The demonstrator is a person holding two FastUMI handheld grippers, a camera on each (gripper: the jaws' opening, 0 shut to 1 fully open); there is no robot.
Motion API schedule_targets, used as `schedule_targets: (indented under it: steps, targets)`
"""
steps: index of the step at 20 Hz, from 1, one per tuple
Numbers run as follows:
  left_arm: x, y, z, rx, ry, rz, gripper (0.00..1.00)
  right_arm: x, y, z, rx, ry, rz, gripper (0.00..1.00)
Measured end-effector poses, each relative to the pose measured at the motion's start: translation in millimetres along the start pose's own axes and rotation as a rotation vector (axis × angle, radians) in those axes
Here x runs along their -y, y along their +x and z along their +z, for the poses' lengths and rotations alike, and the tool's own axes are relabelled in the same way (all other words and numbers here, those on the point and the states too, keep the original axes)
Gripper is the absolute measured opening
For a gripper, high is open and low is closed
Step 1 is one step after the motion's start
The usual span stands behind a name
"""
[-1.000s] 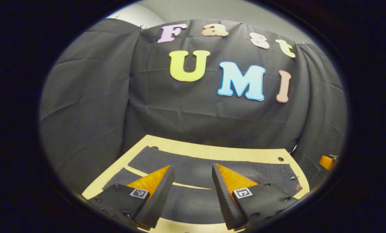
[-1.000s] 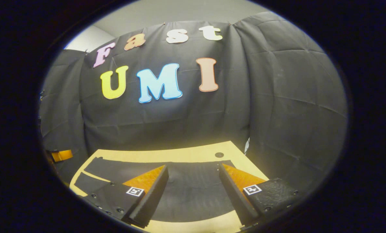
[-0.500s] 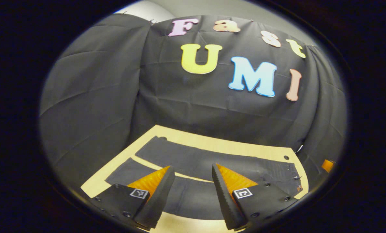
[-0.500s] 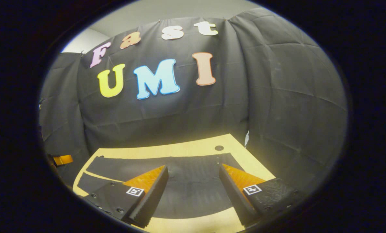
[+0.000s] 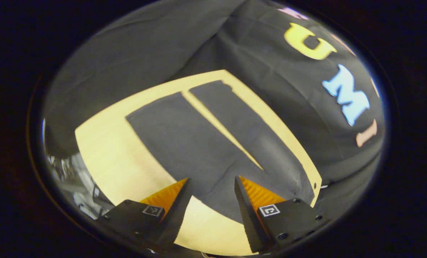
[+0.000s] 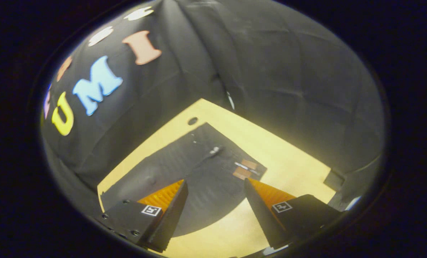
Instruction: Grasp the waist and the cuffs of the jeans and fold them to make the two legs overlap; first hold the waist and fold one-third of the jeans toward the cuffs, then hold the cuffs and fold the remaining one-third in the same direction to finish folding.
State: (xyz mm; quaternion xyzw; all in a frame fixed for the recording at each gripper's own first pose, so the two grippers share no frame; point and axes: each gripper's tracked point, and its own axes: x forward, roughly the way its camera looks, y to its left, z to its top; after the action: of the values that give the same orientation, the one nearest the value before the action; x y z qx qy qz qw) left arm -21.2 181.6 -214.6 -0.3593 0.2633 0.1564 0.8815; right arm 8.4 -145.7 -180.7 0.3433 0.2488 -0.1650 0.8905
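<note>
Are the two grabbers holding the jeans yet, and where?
No, nothing is held. The left gripper and right gripper are both open above the jeans, which lie flat on the table.

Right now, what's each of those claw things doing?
Left gripper: open, holding nothing, above the jeans.
Right gripper: open, holding nothing.

The left gripper (image 5: 210, 200) hangs in the air with its jaws spread wide, nothing between them. Its two fingers rise from 7 and 5 o'clock in the left gripper view, tips leaning toward 12. The right gripper (image 6: 215, 200) is posed alike, jaws parted and bare, its fingers entering the right gripper view from 7 and 5 o'clock.
</note>
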Motion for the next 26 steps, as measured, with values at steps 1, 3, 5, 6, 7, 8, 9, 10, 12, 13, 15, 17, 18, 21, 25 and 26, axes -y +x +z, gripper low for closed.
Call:
schedule_targets:
  steps: [1,3,5,6,7,8,9,10,12,13,15,17,18,21,25,26]
  targets:
    - [-18.7,4.3,2.4,-0.008,-0.056,0.021,0.82,11.5,10.8,-6.0,-0.048,0.08,-0.017,0.95]
    - [-45.8,8.0,3.3,-0.019,-0.131,0.055,0.82,24.4,32.4,-15.8,-0.139,0.246,-0.051,0.96]
    - [-63.3,9.4,5.0,-0.023,-0.191,0.075,0.82,33.0,48.2,-27.7,-0.212,0.366,-0.099,0.96]
    - [-70.9,7.8,5.2,-0.024,-0.221,0.085,0.82,36.1,56.5,-33.2,-0.242,0.396,-0.122,0.96]
    - [-80.9,5.5,2.8,-0.026,-0.25,0.095,0.82,38.4,65.0,-42.5,-0.269,0.407,-0.152,0.96]
    - [-89.4,4.7,2.0,-0.028,-0.28,0.104,0.82,36.8,74.8,-44.0,-0.277,0.41,-0.168,0.97]
    - [-99.3,7.0,1.1,-0.028,-0.308,0.112,0.82,34.2,83.8,-43.7,-0.28,0.407,-0.18,0.97]
    - [-108.7,6.9,1.5,-0.026,-0.331,0.122,0.82,30.4,91.3,-45.2,-0.297,0.396,-0.201,0.96]
    - [-128.5,3.8,1.3,-0.018,-0.364,0.148,0.82,31.5,98.2,-46.5,-0.329,0.37,-0.292,0.97]
    - [-137.5,3.9,3.8,-0.015,-0.383,0.161,0.82,32.2,97.8,-46.7,-0.348,0.355,-0.337,0.93]
    - [-154.7,9.0,10.3,-0.012,-0.425,0.186,0.82,35.1,99.4,-48.0,-0.387,0.335,-0.417,0.89]
    - [-169.8,19.5,20.8,-0.012,-0.45,0.213,0.82,35.2,101.6,-49.2,-0.415,0.334,-0.465,0.86]
    - [-174.9,26.8,28.5,-0.009,-0.454,0.224,0.82,35.3,101.6,-48.7,-0.424,0.344,-0.469,0.84]
    - [-188.1,52.8,54.0,-0.005,-0.432,0.265,0.82,37.1,100.6,-48.6,-0.436,0.335,-0.452,0.82]
    - [-183.8,89.9,85.7,-0.03,-0.486,0.259,0.81,36.5,101.9,-46.9,-0.42,0.334,-0.445,0.71]
    - [-183.6,100.3,97.0,-0.029,-0.516,0.261,0.81,32.5,100.7,-44.8,-0.41,0.331,-0.44,0.69]
